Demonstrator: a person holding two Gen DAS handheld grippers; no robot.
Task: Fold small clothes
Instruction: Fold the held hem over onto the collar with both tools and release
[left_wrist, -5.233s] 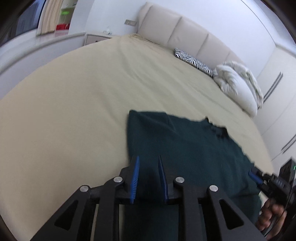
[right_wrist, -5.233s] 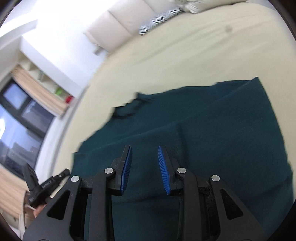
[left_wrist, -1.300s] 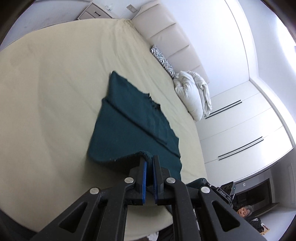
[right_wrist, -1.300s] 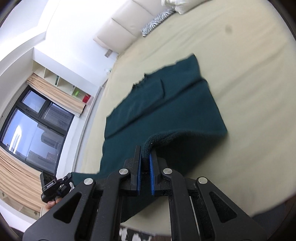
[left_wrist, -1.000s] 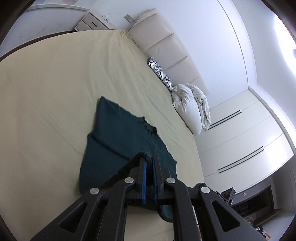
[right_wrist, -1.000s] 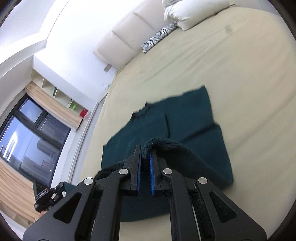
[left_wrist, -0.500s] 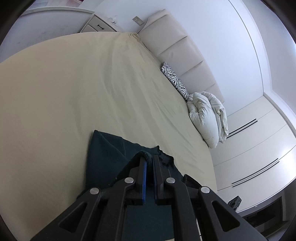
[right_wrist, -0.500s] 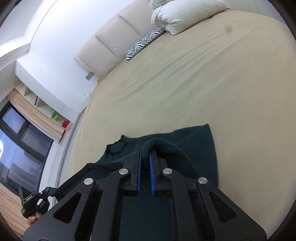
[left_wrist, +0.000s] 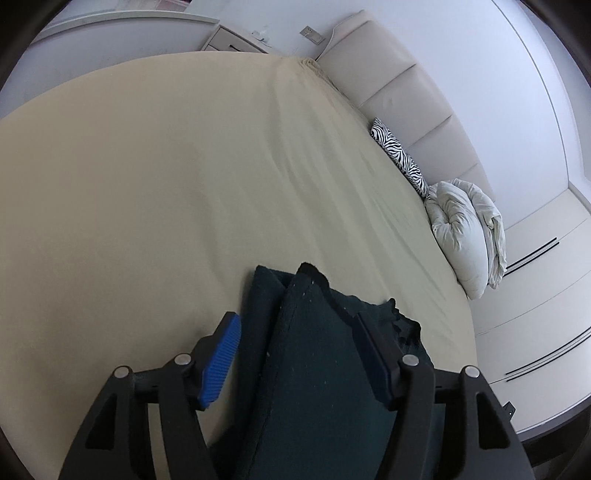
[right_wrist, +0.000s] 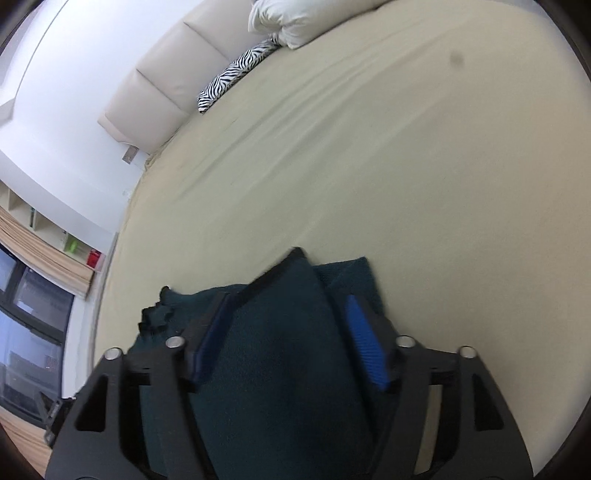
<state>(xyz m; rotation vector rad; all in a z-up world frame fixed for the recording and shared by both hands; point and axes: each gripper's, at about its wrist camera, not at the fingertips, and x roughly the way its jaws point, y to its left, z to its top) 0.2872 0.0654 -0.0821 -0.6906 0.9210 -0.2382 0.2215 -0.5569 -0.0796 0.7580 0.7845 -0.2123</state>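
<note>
A dark green knitted garment (left_wrist: 314, 369) lies folded over itself on the beige bed sheet (left_wrist: 147, 184). My left gripper (left_wrist: 299, 354) is open, its blue pads wide apart on either side of the raised folded edge. In the right wrist view the same garment (right_wrist: 280, 354) lies between the open pads of my right gripper (right_wrist: 284, 332). A folded corner sticks up just ahead of each gripper. The collar (right_wrist: 155, 314) shows at the garment's far edge.
A zebra-print pillow (left_wrist: 400, 158) and a white bundled duvet (left_wrist: 465, 229) lie at the cream padded headboard (left_wrist: 388, 88). White wardrobe doors (left_wrist: 535, 314) stand to the right. A window with curtains (right_wrist: 29, 295) is left in the right wrist view.
Both grippers carried the garment's near edge forward over the rest, then opened and let it go. Half a second ago both were shut on the cloth.
</note>
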